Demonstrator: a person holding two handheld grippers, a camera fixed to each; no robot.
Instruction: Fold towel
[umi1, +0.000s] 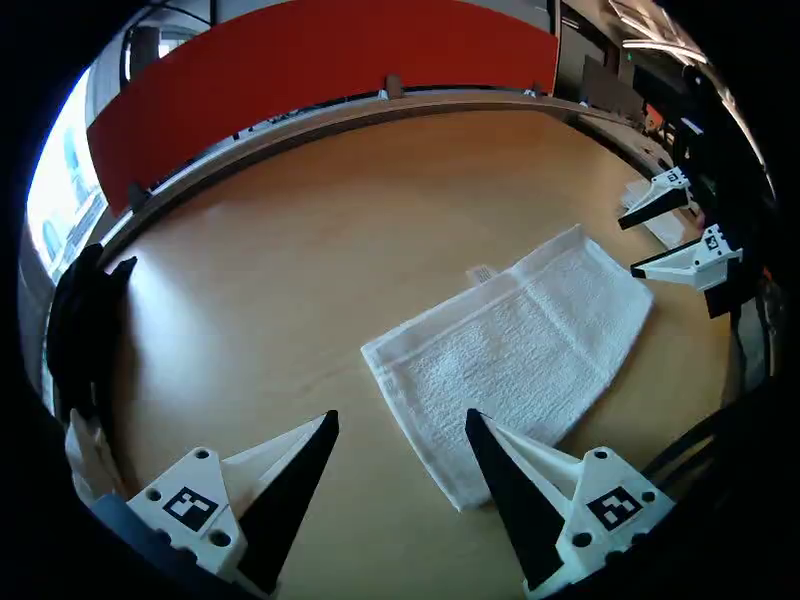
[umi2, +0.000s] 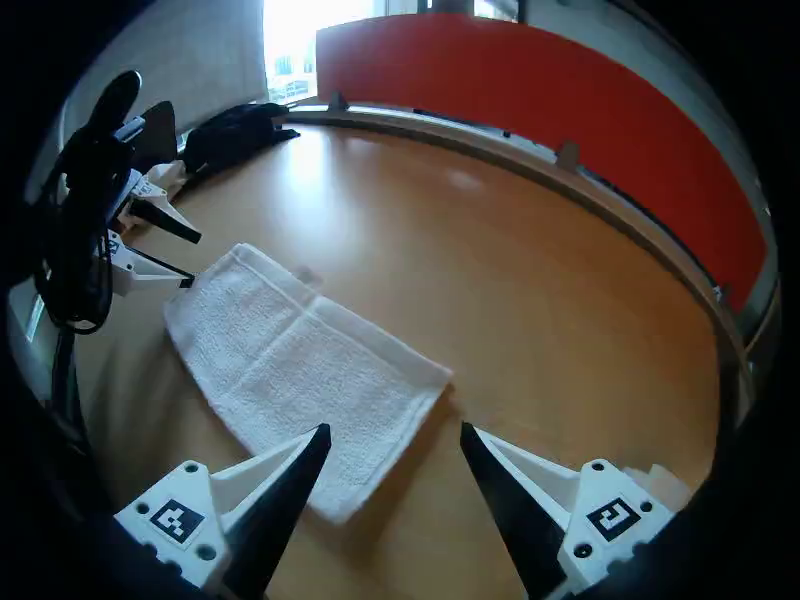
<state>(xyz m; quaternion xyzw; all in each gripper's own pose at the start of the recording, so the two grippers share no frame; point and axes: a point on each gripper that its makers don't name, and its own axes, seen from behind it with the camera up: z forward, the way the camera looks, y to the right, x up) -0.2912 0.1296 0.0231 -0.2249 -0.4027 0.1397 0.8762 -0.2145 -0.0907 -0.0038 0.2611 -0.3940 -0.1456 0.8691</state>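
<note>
Left gripper (umi1: 401, 412) and right gripper (umi2: 395, 427), jaws wide, flank folded towel (umi1: 520, 340) on wooden table (umi1: 350, 220) before red divider (umi1: 320, 60).

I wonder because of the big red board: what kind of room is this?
Most likely an office: a long wooden desk, a red divider panel along its back edge, and a bright window beyond it.

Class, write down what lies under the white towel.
The towel lies flat on the wooden table. A small tag pokes out at one edge. Anything else beneath it is hidden.
</note>
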